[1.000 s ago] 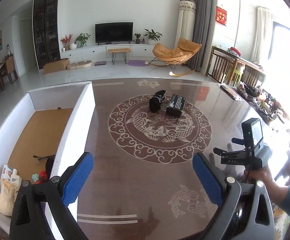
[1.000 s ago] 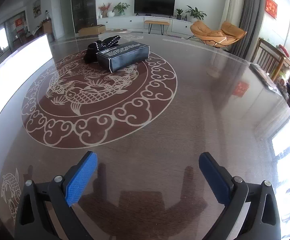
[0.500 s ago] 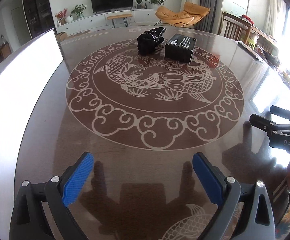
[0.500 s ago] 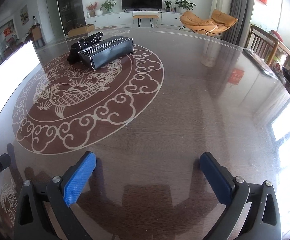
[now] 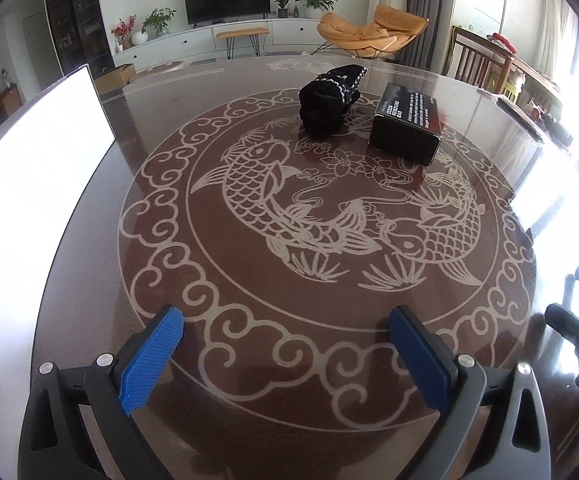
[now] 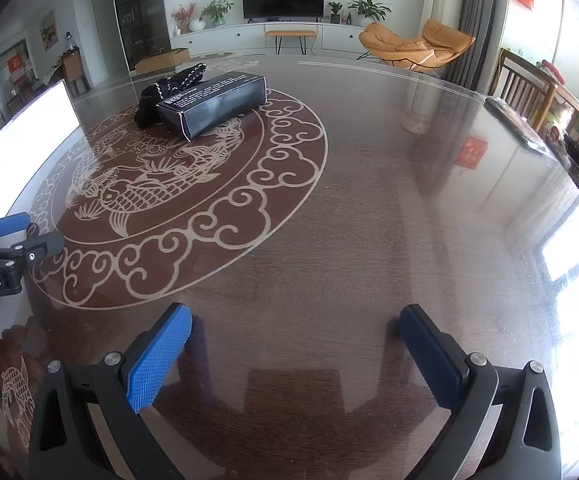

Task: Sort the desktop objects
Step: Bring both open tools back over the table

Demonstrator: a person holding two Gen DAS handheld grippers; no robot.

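A black cloth bundle with white trim [image 5: 331, 98] and a black rectangular box with white print [image 5: 407, 122] lie side by side at the far side of the table's carp medallion. They also show in the right wrist view: the bundle [image 6: 165, 90] behind the box [image 6: 213, 102]. My left gripper [image 5: 285, 354] is open and empty, low over the near rim of the medallion. My right gripper [image 6: 295, 350] is open and empty over bare table to the right of the medallion. The left gripper also shows at the left edge of the right wrist view [image 6: 9, 236].
A white-walled sorting box [image 5: 37, 168] stands along the table's left side. The glossy brown table [image 6: 409, 200] reflects window glare at its right edge. A dark remote-like object [image 6: 515, 124] lies near the far right edge. Chairs stand beyond it.
My left gripper has swung away from the white box and moved forward toward the bundle and the black box. My right gripper has edged forward. Both stay open.
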